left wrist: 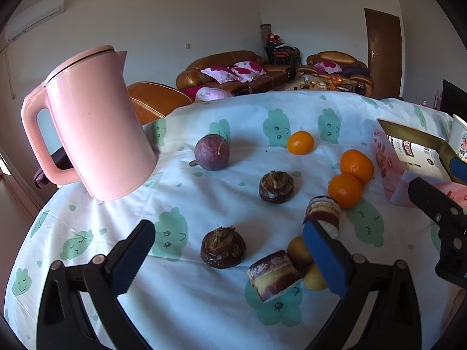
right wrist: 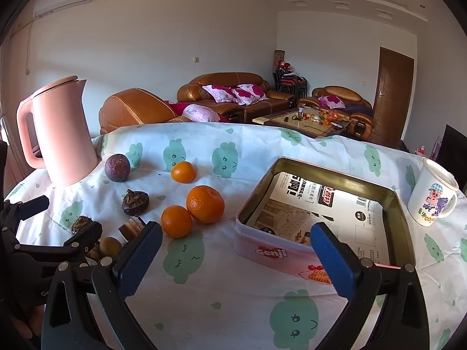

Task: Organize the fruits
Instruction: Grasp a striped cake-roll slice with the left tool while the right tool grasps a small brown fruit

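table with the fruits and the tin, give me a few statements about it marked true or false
1. Three round orange tangerines lie on the cloud-print tablecloth. True.
2. The rectangular pink Genji tin already holds a tangerine. False: only printed paper shows inside it; all the fruit is on the cloth.
3. The pink plastic kettle has its lid on. True.
4. The left gripper is shut on the round purple passion fruit. False: its jaws stand wide open and empty, and that fruit lies farther off beside the kettle.
5. The right gripper is open and holds nothing. True.
6. The white cartoon mug lies on its side. False: it stands upright beside the tin.
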The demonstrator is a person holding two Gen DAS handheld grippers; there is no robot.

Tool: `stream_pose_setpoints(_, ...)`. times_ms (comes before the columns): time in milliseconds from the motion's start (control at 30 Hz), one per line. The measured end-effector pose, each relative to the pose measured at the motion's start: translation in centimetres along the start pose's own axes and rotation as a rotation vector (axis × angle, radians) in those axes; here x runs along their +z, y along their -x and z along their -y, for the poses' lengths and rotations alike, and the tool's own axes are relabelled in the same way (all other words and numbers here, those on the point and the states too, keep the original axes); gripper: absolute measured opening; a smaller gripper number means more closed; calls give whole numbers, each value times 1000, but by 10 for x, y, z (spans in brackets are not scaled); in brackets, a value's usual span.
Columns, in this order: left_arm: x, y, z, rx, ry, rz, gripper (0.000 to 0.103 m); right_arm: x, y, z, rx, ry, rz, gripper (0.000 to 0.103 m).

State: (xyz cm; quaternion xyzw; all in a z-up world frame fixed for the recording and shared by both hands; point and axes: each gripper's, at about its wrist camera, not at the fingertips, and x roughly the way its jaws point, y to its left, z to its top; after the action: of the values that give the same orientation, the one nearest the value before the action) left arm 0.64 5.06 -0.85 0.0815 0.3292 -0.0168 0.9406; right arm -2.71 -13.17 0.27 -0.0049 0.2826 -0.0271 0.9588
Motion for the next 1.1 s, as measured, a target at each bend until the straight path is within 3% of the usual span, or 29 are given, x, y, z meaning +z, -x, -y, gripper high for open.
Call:
stream_pose_setpoints(200, 2, -6, -26, -15, 30, -24, 103, -1, -6, -5, 75, 12, -41, 99)
stream_pose_setpoints(300, 3, -8, -40, -41, 64, -41, 103, 0, -13, -14, 144, 26, -90, 75)
stream_pose_setpoints(433, 3, -9, -49, -1, 48, -43, 103, -1, -26, -33, 249, 34, -161, 59)
stream_pose_setpoints(533, 3, -12, -57, 46, 37, -43, 103, -6, -30, -53, 339, 58, -215, 59)
stream_pose_setpoints(667, 3, -14, -67, 34, 54, -58, 103, -18, -34, -77, 395, 111, -276, 58)
stream_pose_setpoints(800, 4, -13, -64, 6, 36, -60, 102, -23, -37, -90, 394, 149, -312, 42)
stream_pose_setpoints(867, 4, -11, -61, -27, 25, -59, 102, -24, -36, -95, 386, 182, -312, 36)
stream_pose_setpoints(933, 3, -7, -56, -109, 16, -58, 100, -26, -34, -97, 373, 213, -303, 33)
stream_pose_setpoints(1033, 2, 2, -42, -242, -33, -55, 99, -24, -32, -85, 369, 184, -298, 28)
stream_pose_setpoints(1100, -1, 6, -29, -285, -91, -50, 99, -23, -29, -73, 351, 159, -275, 28)
